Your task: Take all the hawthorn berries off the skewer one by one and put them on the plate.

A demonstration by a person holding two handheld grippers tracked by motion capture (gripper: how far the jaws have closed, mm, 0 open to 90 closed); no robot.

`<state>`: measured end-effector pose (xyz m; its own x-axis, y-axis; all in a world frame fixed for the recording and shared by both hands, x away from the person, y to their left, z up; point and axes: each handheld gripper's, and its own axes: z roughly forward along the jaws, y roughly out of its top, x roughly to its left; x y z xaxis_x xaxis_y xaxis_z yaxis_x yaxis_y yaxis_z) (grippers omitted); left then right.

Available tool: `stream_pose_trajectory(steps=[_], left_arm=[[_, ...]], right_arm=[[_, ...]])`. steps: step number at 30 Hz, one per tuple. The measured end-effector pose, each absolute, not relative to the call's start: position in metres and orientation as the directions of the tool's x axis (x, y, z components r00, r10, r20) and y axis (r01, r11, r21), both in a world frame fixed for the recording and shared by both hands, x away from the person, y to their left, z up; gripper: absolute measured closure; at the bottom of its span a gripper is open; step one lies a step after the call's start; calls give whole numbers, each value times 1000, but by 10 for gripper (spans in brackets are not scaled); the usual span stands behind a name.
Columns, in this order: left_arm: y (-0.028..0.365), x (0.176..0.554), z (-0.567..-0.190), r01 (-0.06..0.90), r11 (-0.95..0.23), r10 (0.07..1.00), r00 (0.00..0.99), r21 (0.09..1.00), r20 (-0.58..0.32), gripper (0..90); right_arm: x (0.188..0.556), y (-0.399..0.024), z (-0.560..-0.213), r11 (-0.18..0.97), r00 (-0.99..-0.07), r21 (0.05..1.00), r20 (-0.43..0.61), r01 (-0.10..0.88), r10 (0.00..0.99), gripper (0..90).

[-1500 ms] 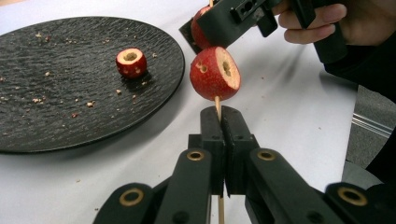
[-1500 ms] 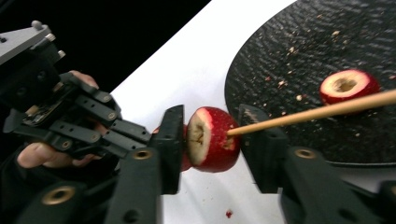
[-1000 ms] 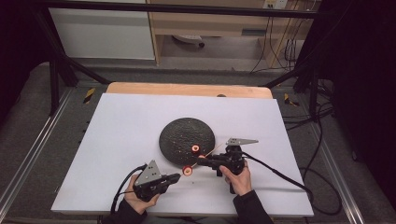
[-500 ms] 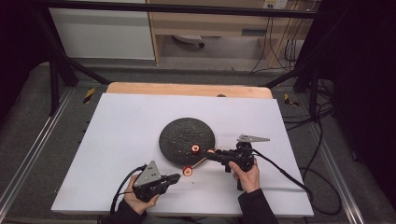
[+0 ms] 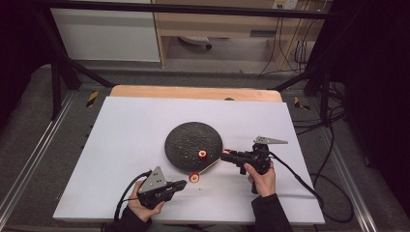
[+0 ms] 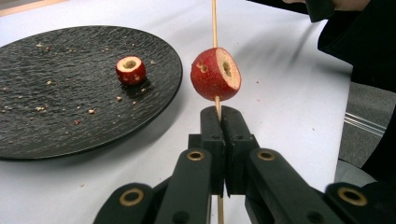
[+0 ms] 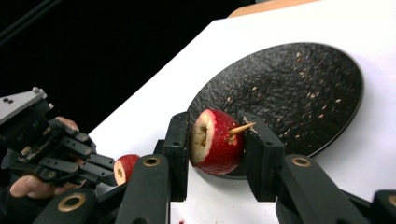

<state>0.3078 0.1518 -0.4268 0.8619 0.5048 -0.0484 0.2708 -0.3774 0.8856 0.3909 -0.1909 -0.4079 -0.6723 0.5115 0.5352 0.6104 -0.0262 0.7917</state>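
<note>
My left gripper (image 5: pixel 183 183) (image 6: pixel 219 116) is shut on the lower end of a thin wooden skewer (image 5: pixel 209 166) (image 6: pixel 214 18) near the table's front. A red cored fruit (image 5: pixel 194 177) (image 6: pixel 215 73) is threaded on the skewer just above those jaws. My right gripper (image 5: pixel 226 154) (image 7: pixel 217 135) is shut on a second red fruit (image 7: pixel 215 142) at the skewer's far end. The pointed tip (image 7: pixel 243 127) pokes out through that fruit. A third cored fruit (image 5: pixel 201 154) (image 6: pixel 130 70) lies on the black round plate (image 5: pixel 188 137) (image 6: pixel 56 93) (image 7: pixel 299 88).
Crumbs dot the plate. The white table top (image 5: pixel 125 140) has a wooden strip (image 5: pixel 193 93) along its far edge. Cables trail from both grippers toward the front and right. A metal frame and dark floor surround the table.
My right gripper has moved to the right along the skewer with its fruit, away from the left gripper. The left gripper and the fruit above its jaws have stayed put.
</note>
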Motion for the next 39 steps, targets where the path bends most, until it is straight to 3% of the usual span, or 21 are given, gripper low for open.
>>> stream_pose_trajectory(steps=[16, 24, 39], left_arm=[[162, 311, -424, 283, -358, 534, 844, 890, -53, 885], [174, 318, -423, 314, -332, 595, 801, 890, -61, 884], [186, 324, -421, 343, -288, 655, 751, 894, -77, 884]], right_arm=[[412, -211, -381, -51, -629, 829, 461, 557, 627, 667], [429, -194, -371, 1, -622, 842, 399, 540, 674, 666], [465, -141, -406, 104, -598, 796, 353, 596, 719, 665]])
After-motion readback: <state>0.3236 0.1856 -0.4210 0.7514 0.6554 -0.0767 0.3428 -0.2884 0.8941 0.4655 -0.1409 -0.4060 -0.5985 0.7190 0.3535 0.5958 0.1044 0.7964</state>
